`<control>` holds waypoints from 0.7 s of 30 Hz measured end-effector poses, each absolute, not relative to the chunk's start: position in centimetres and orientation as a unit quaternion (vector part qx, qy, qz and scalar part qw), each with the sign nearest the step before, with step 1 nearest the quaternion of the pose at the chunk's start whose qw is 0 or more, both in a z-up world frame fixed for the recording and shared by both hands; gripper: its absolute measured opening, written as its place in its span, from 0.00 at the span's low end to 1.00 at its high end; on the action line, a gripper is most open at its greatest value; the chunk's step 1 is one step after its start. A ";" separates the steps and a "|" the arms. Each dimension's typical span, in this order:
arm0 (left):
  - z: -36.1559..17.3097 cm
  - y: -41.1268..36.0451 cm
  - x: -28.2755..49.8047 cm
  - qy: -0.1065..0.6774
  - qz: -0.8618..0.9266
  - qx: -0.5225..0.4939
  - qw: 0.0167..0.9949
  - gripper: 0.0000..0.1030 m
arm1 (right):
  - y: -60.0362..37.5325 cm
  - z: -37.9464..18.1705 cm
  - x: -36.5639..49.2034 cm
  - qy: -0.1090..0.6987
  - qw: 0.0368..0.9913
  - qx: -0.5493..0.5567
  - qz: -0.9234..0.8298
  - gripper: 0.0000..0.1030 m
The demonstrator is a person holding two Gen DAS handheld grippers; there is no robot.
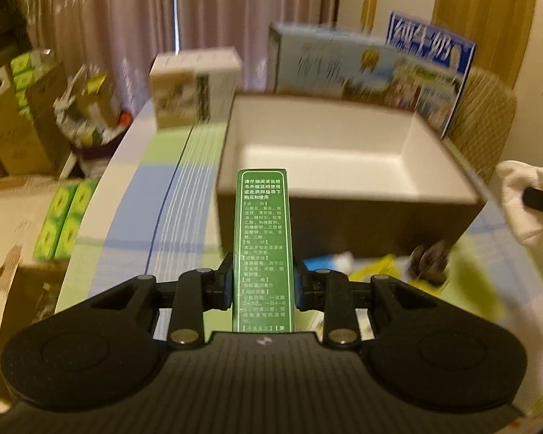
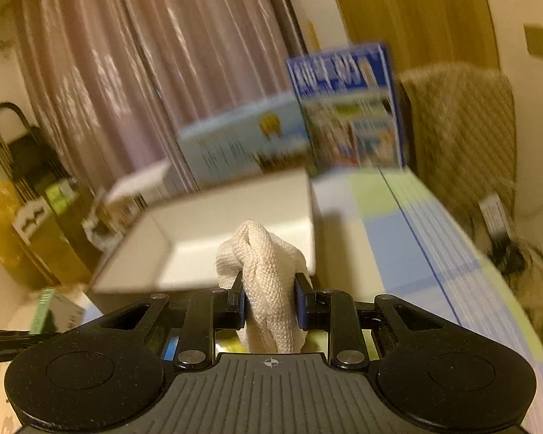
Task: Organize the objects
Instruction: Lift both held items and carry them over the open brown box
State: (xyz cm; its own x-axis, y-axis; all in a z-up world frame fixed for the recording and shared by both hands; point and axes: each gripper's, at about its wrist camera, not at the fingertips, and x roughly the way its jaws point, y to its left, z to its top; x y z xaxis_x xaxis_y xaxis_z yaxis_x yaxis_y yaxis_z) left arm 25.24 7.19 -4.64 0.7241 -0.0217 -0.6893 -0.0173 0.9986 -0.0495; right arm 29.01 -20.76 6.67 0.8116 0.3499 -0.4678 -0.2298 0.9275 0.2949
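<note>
Both sets of jaws are clamping loads: the left gripper is squeezing a green box that is pointing toward the open white tray, and the right gripper is pinching a white cloth just before that tray. Everything is hovering over the checked tablecloth.

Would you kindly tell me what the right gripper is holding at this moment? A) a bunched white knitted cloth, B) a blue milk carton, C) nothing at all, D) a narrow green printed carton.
A: in the right wrist view the right gripper has its fingers pressed against either side of a bunched white knitted cloth, in front of the open white-lined box.
</note>
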 end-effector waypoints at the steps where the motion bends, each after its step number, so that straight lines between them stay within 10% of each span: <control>1: -4.0 6.9 25.9 0.365 -0.003 -0.030 0.930 0.25 | -20.2 7.3 29.3 0.258 0.947 0.110 0.155 0.21; 21: -3.4 2.4 40.5 0.354 -0.011 -0.057 0.934 0.25 | -14.0 3.9 41.6 0.305 0.932 0.129 0.147 0.21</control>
State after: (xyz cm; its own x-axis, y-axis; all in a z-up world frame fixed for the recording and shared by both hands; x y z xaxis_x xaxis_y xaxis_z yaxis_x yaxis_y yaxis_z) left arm 40.48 2.41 -3.38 0.7494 -0.0611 -0.6593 -0.0194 0.9933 -0.1141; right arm 41.63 -14.03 3.87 0.7707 0.3537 -0.5301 -0.1961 0.9231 0.3309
